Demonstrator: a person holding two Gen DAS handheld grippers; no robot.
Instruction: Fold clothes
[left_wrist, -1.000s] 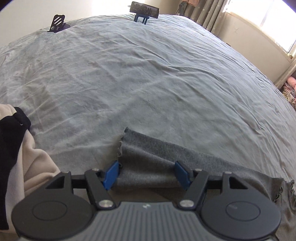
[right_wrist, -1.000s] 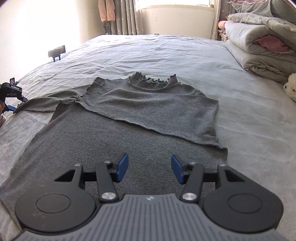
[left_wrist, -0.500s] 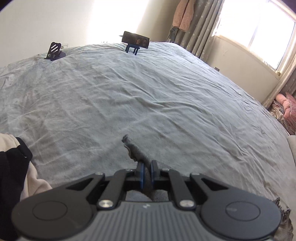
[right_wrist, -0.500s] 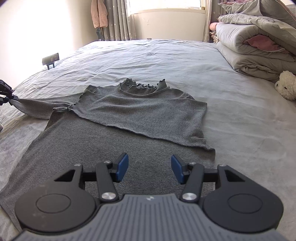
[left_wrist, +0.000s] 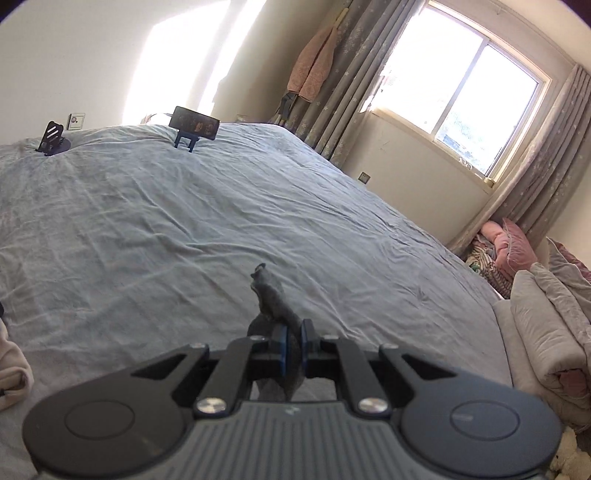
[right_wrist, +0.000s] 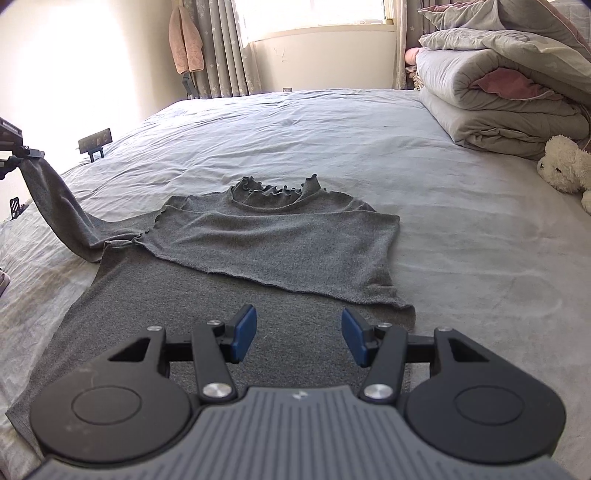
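A grey knit top (right_wrist: 266, 251) with a frilled collar lies flat on the bed, its right side folded across the body. My left gripper (left_wrist: 291, 345) is shut on the end of the left sleeve (left_wrist: 271, 295) and holds it lifted above the bed. In the right wrist view that sleeve (right_wrist: 55, 206) rises up to the left gripper (right_wrist: 33, 153) at the far left. My right gripper (right_wrist: 299, 334) is open and empty, just above the lower part of the top.
The bed sheet (right_wrist: 480, 258) is light grey. Folded quilts (right_wrist: 498, 92) are stacked at the back right, with a white plush toy (right_wrist: 565, 170) beside them. A phone on a stand (left_wrist: 194, 123) and an empty stand (left_wrist: 53, 138) sit at the far edge. A cream garment (left_wrist: 11, 373) lies at the left.
My left gripper closed on the sleeve end and lifted it up off the bed. My right gripper stayed open and rose slightly.
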